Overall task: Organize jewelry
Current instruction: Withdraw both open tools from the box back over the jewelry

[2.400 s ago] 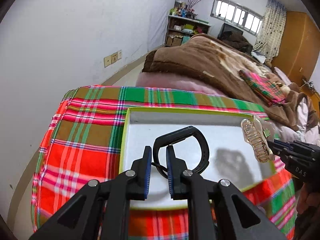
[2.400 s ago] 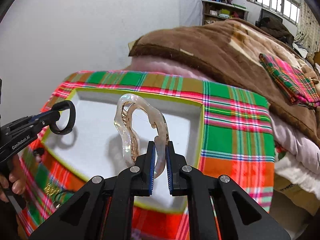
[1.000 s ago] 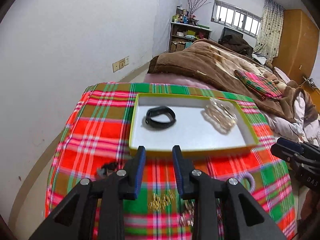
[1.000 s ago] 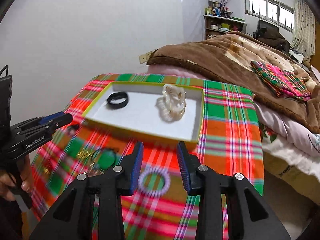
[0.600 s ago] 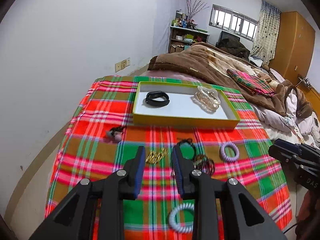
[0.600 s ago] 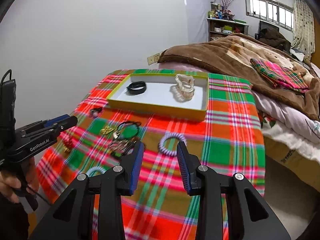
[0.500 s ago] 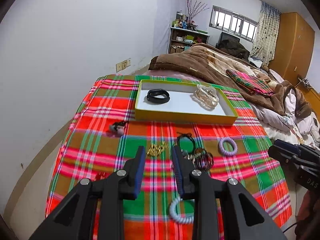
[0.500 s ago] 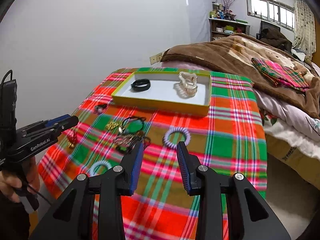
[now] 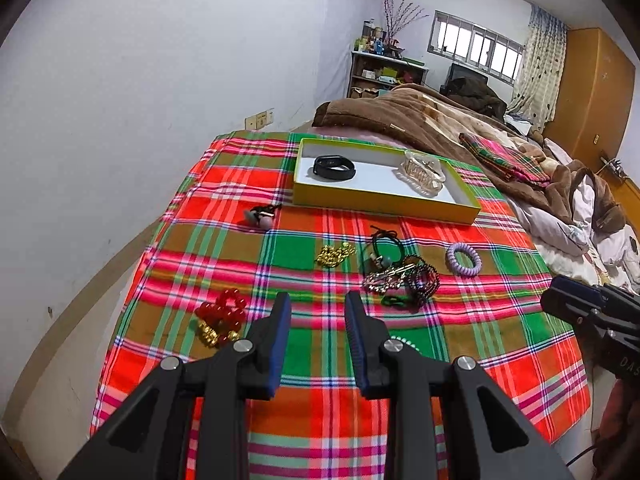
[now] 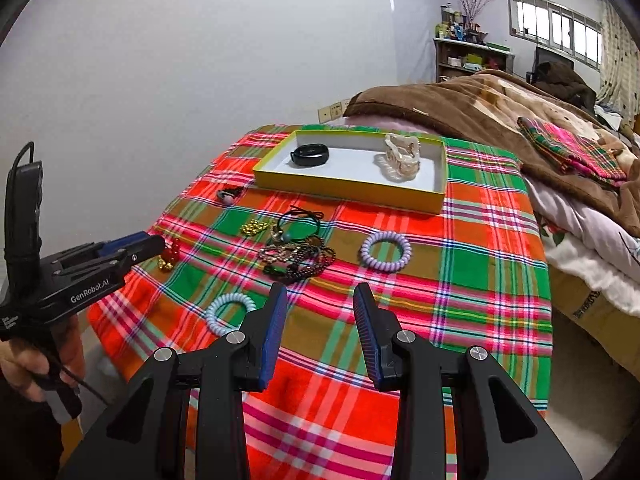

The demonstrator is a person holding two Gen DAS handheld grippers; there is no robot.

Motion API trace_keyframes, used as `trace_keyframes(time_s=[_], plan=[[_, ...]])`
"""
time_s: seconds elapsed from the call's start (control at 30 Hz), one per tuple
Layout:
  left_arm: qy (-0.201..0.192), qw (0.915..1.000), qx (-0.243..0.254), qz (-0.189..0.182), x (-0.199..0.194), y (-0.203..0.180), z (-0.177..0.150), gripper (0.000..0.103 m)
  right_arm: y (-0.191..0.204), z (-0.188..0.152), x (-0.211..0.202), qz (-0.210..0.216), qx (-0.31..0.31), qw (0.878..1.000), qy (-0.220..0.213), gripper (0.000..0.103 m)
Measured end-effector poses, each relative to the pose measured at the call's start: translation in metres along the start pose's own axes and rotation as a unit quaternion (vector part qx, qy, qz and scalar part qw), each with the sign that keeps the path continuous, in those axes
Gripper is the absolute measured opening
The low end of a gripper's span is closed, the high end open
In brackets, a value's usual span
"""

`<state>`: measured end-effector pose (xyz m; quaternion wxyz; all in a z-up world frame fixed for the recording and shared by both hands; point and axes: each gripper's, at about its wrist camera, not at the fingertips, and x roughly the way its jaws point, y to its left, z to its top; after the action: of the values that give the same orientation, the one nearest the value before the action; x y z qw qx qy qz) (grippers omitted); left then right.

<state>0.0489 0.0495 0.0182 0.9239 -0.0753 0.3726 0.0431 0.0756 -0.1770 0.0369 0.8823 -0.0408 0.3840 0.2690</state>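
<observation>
A yellow-rimmed white tray at the far end of the plaid cloth holds a black wristband and a clear hair claw. Loose on the cloth lie a purple coil hair tie, a tangle of dark bands and bracelets, a gold chain, red beads and a pale blue coil tie. My left gripper and right gripper are both open and empty, held above the near part of the cloth.
A small black-and-pink hair clip lies left of the tray. A white wall runs along the left. A bed with a brown blanket lies behind and to the right.
Both grippers let go of the wristband and the hair claw, which now lie in the tray. Both have drawn back toward me and stand open, so more loose jewelry shows.
</observation>
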Motion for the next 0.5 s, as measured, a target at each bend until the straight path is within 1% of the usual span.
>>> trace_keyframes(time_s=[0.23,0.3,0.37,0.5], plan=[[-0.006,0.9999,-0.009,0.007,-0.010,0.017,-0.008,0.029,0.009,-0.003,0.010,0.018,-0.008,1.000,0.013,0.036],[-0.006,0.9998,-0.014,0.009,-0.009,0.023,-0.009,0.031,0.009,-0.005,0.014,0.022,-0.005,1.000,0.019,0.036],[-0.006,0.9996,-0.020,0.017,-0.008,0.031,-0.011,0.035,0.008,-0.006,0.017,0.022,-0.002,1.000,0.023,0.036],[0.001,0.9991,-0.028,0.033,0.003,0.046,-0.013,0.036,0.009,-0.007,0.026,0.024,0.000,0.999,0.034,0.036]])
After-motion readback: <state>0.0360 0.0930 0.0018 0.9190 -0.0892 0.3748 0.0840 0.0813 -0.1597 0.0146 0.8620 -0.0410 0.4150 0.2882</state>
